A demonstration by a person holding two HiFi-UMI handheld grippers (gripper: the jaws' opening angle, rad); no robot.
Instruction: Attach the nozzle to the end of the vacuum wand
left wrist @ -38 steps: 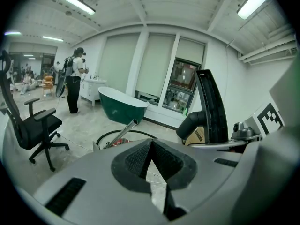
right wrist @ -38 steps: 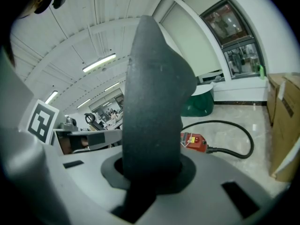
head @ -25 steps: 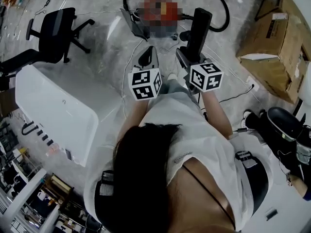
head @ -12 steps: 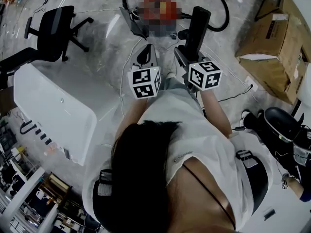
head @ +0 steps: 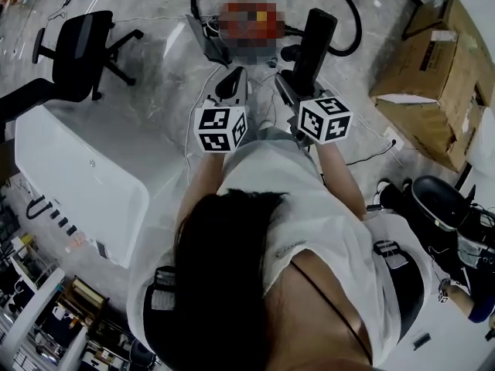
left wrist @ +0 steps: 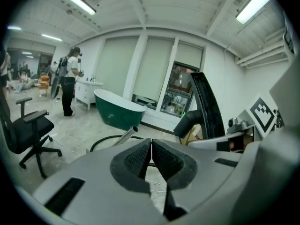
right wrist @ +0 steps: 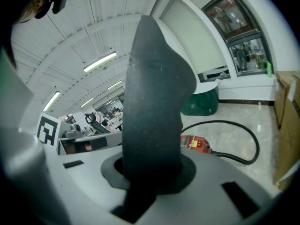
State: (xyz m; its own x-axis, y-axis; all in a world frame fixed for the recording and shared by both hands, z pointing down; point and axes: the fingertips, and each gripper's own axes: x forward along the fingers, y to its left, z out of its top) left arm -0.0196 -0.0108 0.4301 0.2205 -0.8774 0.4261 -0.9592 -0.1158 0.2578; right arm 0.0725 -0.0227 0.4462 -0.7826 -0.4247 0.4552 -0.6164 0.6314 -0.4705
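Nozzle (right wrist: pixel 157 93), black, clamped between right gripper (right wrist: pixel 151 172) jaws; left gripper (left wrist: pixel 151 154) jaws pressed together, empty.

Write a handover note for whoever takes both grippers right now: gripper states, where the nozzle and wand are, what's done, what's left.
Left gripper: jaws together, nothing between them.
Right gripper: shut on the tall black plastic nozzle, held upright.
Silver metal vacuum wand: ahead and low, open end angled up, by the black hose; the red vacuum body sits on the floor beyond.
Done: nozzle in hand.
Left: nozzle and wand are apart. Probably steady the wand with the left gripper, then push the nozzle onto its end.
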